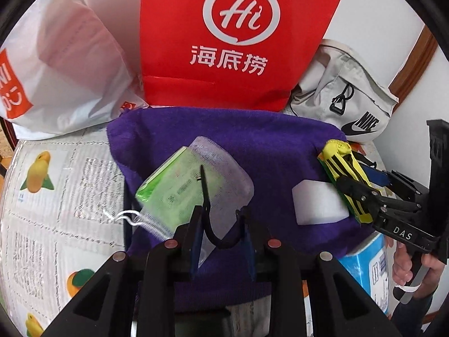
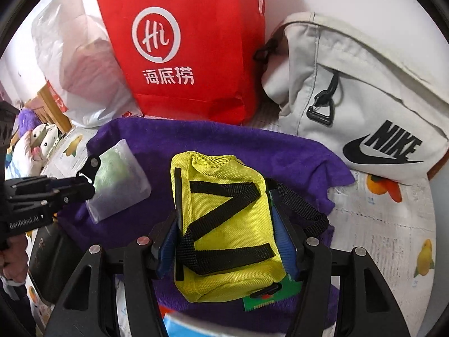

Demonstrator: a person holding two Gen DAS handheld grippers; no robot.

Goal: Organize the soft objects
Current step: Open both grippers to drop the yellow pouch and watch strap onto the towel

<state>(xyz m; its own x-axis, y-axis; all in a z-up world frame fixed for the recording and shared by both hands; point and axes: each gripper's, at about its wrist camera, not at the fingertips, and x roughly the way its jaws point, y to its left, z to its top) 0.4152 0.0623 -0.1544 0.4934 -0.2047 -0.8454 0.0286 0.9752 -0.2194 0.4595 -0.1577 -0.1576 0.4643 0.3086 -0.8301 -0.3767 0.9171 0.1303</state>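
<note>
Both right gripper point(image 2: 227, 241) fingers clamp the yellow pouch point(image 2: 224, 224) between them.

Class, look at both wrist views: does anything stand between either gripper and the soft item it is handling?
Nothing visible does. The right gripper already clamps the yellow pouch; the left gripper pinches the clear mesh pouch, both over the purple towel.

A towel point(image 2: 230, 146) is spread over the near middle of a table point(image 2: 393, 219). On the towel, a mesh pouch point(image 2: 118, 179) lies to the left and a strapped pouch point(image 2: 224, 224) to the right. Behind the towel, a paper bag point(image 2: 190, 56) stands at the far centre, a plastic bag point(image 2: 75, 64) to its left, a shoulder bag point(image 2: 364, 98) to its right
</note>
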